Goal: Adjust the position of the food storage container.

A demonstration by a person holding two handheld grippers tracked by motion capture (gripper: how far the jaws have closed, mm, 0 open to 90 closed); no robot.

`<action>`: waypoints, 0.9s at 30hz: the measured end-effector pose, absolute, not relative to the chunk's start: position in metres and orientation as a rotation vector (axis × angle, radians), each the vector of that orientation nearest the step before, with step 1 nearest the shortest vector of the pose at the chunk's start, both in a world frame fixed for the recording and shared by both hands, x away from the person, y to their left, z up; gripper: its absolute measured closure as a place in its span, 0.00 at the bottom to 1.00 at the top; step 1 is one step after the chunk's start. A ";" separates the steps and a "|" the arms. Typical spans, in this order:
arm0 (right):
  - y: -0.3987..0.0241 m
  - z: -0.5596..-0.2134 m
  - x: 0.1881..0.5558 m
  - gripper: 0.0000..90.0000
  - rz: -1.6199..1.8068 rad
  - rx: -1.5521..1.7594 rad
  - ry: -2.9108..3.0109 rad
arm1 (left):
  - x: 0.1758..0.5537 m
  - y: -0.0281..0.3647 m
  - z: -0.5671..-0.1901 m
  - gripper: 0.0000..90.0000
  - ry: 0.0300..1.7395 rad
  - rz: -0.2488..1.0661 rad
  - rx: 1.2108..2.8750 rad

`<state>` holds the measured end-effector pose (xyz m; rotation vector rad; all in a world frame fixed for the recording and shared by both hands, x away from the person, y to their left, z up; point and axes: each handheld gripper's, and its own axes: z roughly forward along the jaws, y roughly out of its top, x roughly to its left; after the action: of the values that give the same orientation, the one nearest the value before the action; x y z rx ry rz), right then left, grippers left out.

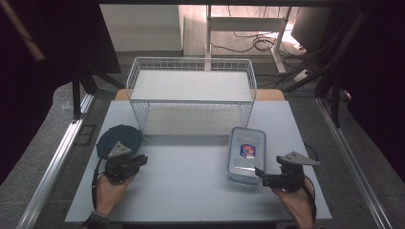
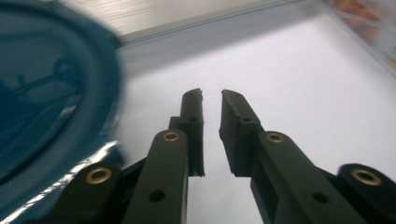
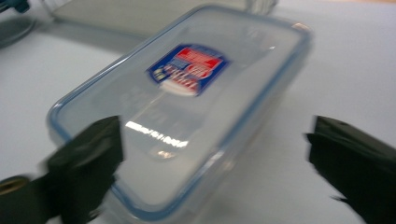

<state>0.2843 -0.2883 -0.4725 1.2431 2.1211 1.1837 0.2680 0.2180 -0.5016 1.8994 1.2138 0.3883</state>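
We hold a gripper in each hand over a pale table [image 1: 191,181]. Our left gripper [image 2: 211,100] has its jaws nearly together, with a narrow gap between the fingertips and nothing in that gap; the pads press on nothing, so we read it as released, only barely parted. Just to the left of those fingers [image 2: 192,116] in the left gripper view lies a dark blue round lid [image 2: 42,93], close beside them but not touching the tips. In the high view the left gripper [image 1: 136,161] sits at the near right edge of the lid [image 1: 112,138], with the grey plate on top of the gripper overlapping it.

Our right gripper [image 3: 215,149] stands wide apart. A clear box [image 3: 187,107] with a blue-edged lid and a red and blue label lies between and beyond its fingers. The left finger [image 3: 88,149] is in front of the near corner of the box; whether it touches we cannot tell, since the picture is blurred. The right finger stands clear of the box, with bare table between them. So the right gripper is released, not gripping. In the high view the box [image 1: 247,152] lies just ahead of the right gripper [image 1: 265,177], its near end next to the fingertips.

Beyond both grippers, well away from the fingers, a white wire basket [image 1: 191,67] stands at the far side of the table.
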 end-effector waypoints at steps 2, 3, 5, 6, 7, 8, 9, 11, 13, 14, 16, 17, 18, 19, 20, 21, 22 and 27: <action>-0.298 -0.463 0.281 0.51 1.210 1.242 2.077 | 0.264 0.212 -0.503 0.82 1.181 0.410 1.928; -0.303 -0.459 0.279 0.64 1.222 1.237 2.092 | 0.262 0.209 -0.504 0.79 1.174 0.415 1.937; -0.306 -0.457 0.279 0.75 1.204 1.222 2.107 | 0.261 0.208 -0.505 0.71 1.170 0.414 1.942; -0.312 -0.460 0.279 0.92 1.095 1.206 2.143 | 0.259 0.206 -0.507 0.66 1.164 0.414 1.951; -0.312 -0.460 0.279 0.92 1.095 1.206 2.143 | 0.259 0.205 -0.508 0.66 1.162 0.416 1.954; -0.314 -0.463 0.280 0.95 1.073 1.216 2.162 | 0.258 0.204 -0.509 0.63 1.154 0.423 1.954; -0.317 -0.473 0.285 0.99 1.039 1.249 2.216 | 0.257 0.203 -0.509 0.56 1.147 0.427 1.950; -0.315 -0.477 0.288 0.99 1.023 1.261 2.243 | 0.257 0.203 -0.510 0.51 1.144 0.427 1.946; -0.307 -0.485 0.290 0.99 1.016 1.251 2.328 | 0.256 0.202 -0.512 0.46 1.142 0.424 1.935; -0.307 -0.485 0.290 0.99 1.016 1.251 2.328 | 0.256 0.202 -0.512 0.45 1.142 0.424 1.935; -0.295 -0.488 0.288 0.99 0.977 1.216 2.378 | 0.256 0.202 -0.513 0.42 1.149 0.417 1.918; -0.292 -0.489 0.288 0.99 0.994 1.215 2.392 | 0.256 0.203 -0.513 0.42 1.149 0.410 1.910; -0.288 -0.490 0.287 0.99 1.003 1.210 2.409 | 0.256 0.203 -0.513 0.41 1.150 0.408 1.902; -0.282 -0.491 0.286 0.99 1.007 1.196 2.426 | 0.256 0.203 -0.513 0.40 1.151 0.408 1.894; -0.276 -0.491 0.285 0.99 1.009 1.182 2.438 | 0.256 0.204 -0.513 0.39 1.152 0.406 1.889; -0.270 -0.492 0.284 0.99 1.023 1.163 2.449 | 0.256 0.205 -0.513 0.39 1.150 0.405 1.885; -0.263 -0.492 0.283 0.99 1.038 1.139 2.468 | 0.256 0.205 -0.513 0.39 1.150 0.400 1.880; -0.218 -0.495 0.286 0.99 1.094 1.031 2.546 | 0.258 0.207 -0.515 0.38 1.156 0.372 1.862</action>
<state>0.2865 -0.2185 -0.4950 1.0311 2.5464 1.0943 0.2578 0.2070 -0.5151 1.8617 1.1560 0.3722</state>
